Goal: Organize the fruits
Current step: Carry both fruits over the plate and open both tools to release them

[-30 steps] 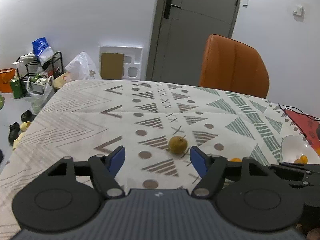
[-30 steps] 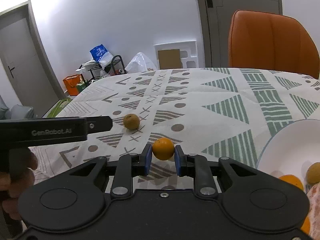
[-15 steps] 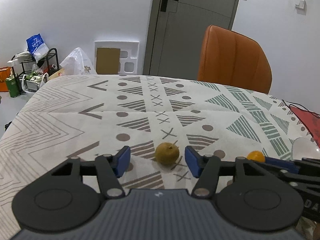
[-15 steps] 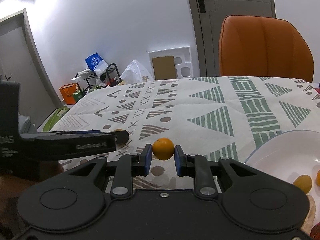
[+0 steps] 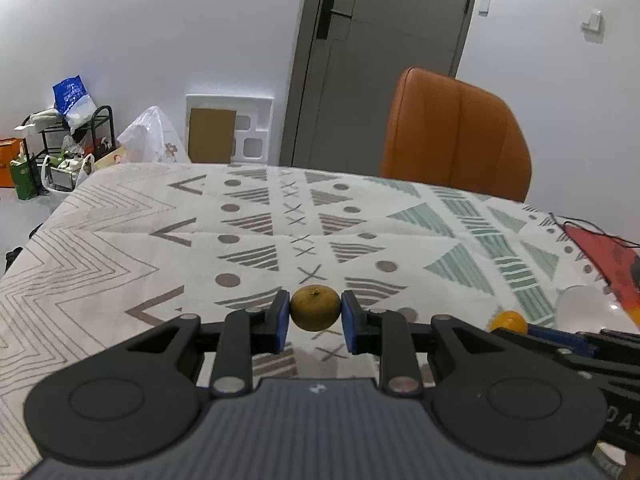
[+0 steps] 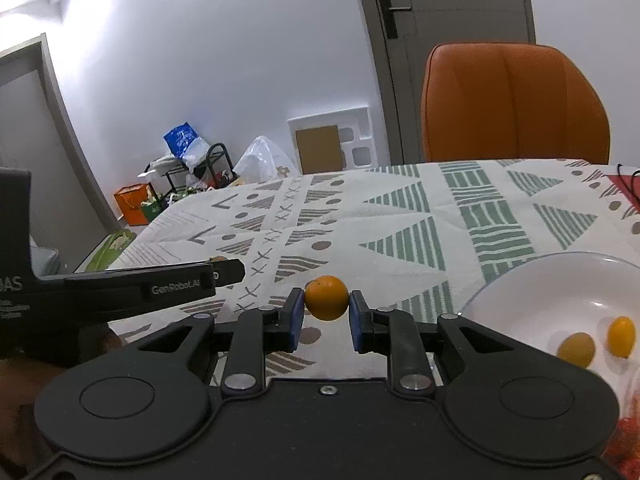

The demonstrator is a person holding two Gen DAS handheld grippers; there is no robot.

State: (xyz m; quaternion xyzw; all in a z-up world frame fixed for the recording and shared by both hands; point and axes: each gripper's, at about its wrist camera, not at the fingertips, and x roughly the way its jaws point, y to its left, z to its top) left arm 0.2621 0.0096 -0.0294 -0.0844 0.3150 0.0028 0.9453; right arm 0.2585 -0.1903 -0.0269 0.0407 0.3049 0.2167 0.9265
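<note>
Brown fruit (image 5: 315, 308) clamped between left gripper (image 5: 314, 322) pads above the patterned tablecloth (image 5: 160, 240); orange fruit (image 6: 326, 297) between right gripper (image 6: 325, 320) pads, apparently touching; white plate (image 6: 520, 280) beside holds two small fruits (image 6: 576, 349)

My left gripper (image 5: 315, 322) is black with blue pads (image 5: 282, 316) around a brownish-yellow fruit (image 5: 315, 307). My right gripper (image 6: 326, 319) has an orange fruit (image 6: 327, 297). The tablecloth (image 5: 160, 248) is cream with grey and green triangles, the plate (image 6: 540, 288) white, the chair (image 6: 516, 104) orange.

Orange chair (image 5: 456, 136) behind table, grey door (image 5: 384, 60)
</note>
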